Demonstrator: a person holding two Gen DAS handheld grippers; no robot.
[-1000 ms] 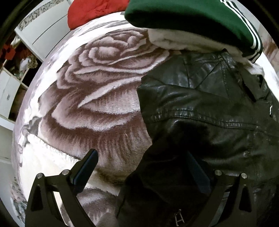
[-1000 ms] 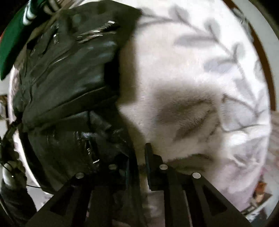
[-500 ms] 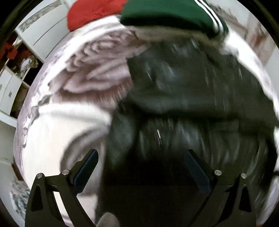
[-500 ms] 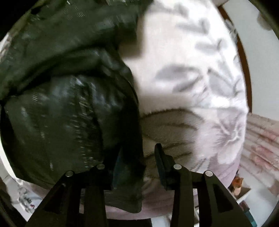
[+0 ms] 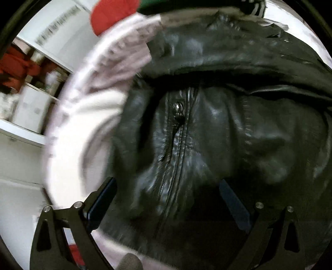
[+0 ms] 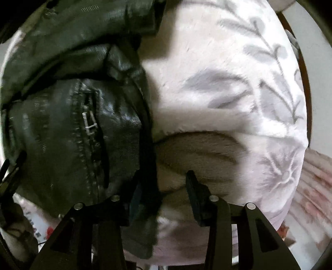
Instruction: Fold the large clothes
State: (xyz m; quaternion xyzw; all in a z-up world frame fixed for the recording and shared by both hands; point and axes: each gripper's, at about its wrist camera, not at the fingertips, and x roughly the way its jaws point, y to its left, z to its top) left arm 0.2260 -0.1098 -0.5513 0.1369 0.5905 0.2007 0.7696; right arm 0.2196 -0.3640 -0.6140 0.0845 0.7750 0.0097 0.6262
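Leather jacket (image 5: 217,124), 1 of it, black and creased, lies bunched on the pale plush blanket (image 5: 87,116) and fills most of the left wrist view, with 1 metal snap (image 5: 178,106) shining near its centre seam. Beyond it, cut off by the top edge, sit 1 red garment (image 5: 112,12) and 1 green garment (image 5: 153,3) with white stripes; the whole left side of that view is smeared by motion blur, so the white shelving (image 5: 25,116) there is hard to read. The left gripper (image 5: 168,201) points steeply down over the jacket, its 2 fingers spread wide and clamping nothing. From the right wrist view, the jacket (image 6: 68,128) takes the left half, 1 silver zipper pull (image 6: 90,122) showing on it, and the blanket (image 6: 228,72) with grey leaf print takes the right; the jacket's upper part runs out of frame. The right gripper (image 6: 164,197) aims almost straight down, jaws opening, a dark edge of the jacket hanging by the left finger and the right finger clear of it over the blanket.
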